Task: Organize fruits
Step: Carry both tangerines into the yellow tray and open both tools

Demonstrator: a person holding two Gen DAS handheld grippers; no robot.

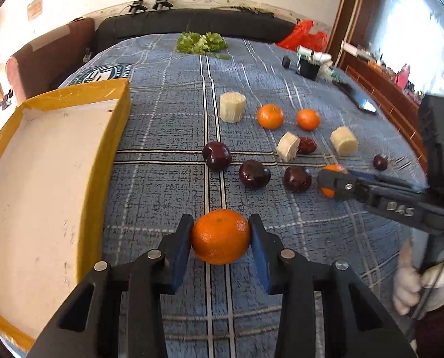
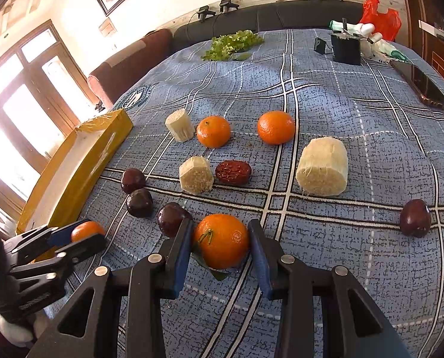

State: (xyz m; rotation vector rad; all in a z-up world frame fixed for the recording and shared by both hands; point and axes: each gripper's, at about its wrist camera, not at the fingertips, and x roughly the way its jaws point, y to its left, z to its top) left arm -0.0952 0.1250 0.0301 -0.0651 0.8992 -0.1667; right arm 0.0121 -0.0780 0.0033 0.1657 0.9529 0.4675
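My left gripper is shut on an orange mandarin, just right of the yellow box; it also shows in the right wrist view. My right gripper is shut on a mandarin with a leaf; it also shows in the left wrist view. On the blue plaid cloth lie two more mandarins, several dark plums, a red date and three pale sugarcane chunks.
The yellow box with a white inside stands at the left. Lettuce, a black container, a red bag and a phone lie at the far side. A lone plum lies at the right.
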